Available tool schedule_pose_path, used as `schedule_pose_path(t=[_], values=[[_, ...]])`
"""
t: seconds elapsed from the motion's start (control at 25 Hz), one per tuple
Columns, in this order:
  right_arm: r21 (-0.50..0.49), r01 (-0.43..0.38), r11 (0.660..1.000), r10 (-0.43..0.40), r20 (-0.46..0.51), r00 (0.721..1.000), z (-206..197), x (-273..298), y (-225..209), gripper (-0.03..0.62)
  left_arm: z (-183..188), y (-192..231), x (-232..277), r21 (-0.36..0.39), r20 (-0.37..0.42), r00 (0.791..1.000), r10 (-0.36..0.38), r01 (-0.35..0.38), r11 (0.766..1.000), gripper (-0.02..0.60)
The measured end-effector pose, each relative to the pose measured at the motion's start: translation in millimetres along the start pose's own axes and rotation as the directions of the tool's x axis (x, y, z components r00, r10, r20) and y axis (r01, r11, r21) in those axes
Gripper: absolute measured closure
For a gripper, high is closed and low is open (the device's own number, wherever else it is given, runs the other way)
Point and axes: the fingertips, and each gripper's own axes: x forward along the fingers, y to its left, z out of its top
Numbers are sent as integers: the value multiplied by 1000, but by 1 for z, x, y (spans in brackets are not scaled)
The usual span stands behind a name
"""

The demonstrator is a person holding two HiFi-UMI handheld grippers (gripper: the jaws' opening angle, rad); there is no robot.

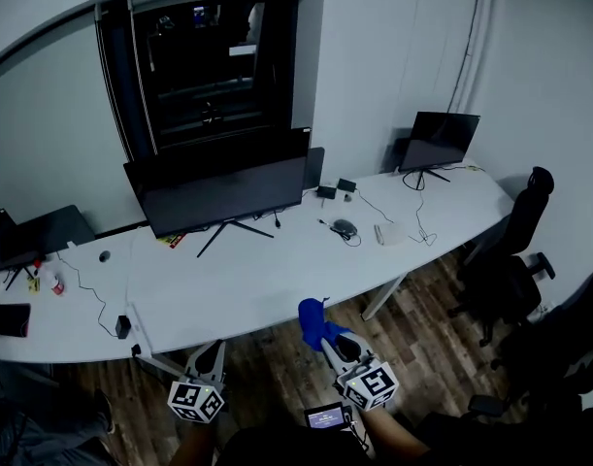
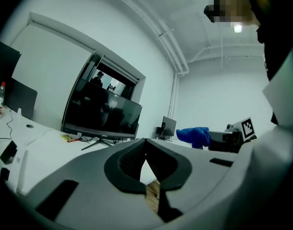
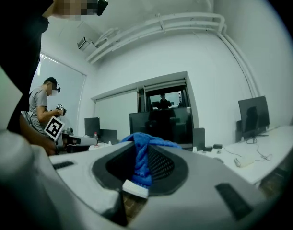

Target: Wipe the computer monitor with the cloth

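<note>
**Cloth and monitor before wiping.** The blue cloth (image 1: pixel 315 323) is pinched between the pressed-together jaws of the right gripper (image 1: pixel 325 338). It hangs over the floor, just off the middle of the desk's (image 1: pixel 277 270) near edge. The right gripper view shows the cloth (image 3: pixel 141 159) bunched in a narrow fold, with only a small tuft past the jaw tips.

The monitor (image 1: pixel 223 192) stands at the desk's far edge, left of middle, on a thin splayed stand (image 1: pixel 233 229), well apart from the cloth. The left gripper (image 1: pixel 209 352) hangs near the same near edge, its jaws almost together with nothing between them.

Likely risks:
- With so little cloth showing, the hard jaw tips may reach the screen first and mark it.
- A firm push high on the panel may rock the monitor or slide it back on its light stand.
- The reach across the desk passes near a cable (image 1: pixel 369 207) and a mouse (image 1: pixel 344 227) right of the stand, which a low sweep could snag.
</note>
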Motion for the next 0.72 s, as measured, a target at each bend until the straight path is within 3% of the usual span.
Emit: schedule_pose_path(t=[0.28, 0.48, 0.72], values=[[25, -11, 1000, 12, -32, 999, -12, 43, -33, 531, 9, 40, 54, -20, 8, 999, 40, -40, 999, 588], [51, -32, 998, 35, -59, 998, -26, 82, -72, 531, 6, 55, 100, 44, -16, 998, 68, -67, 997, 588], [-3, -147, 989, 147, -19, 989, -11, 156, -125, 532, 16, 88, 156, -9, 6, 987, 158, -158, 987, 588]])
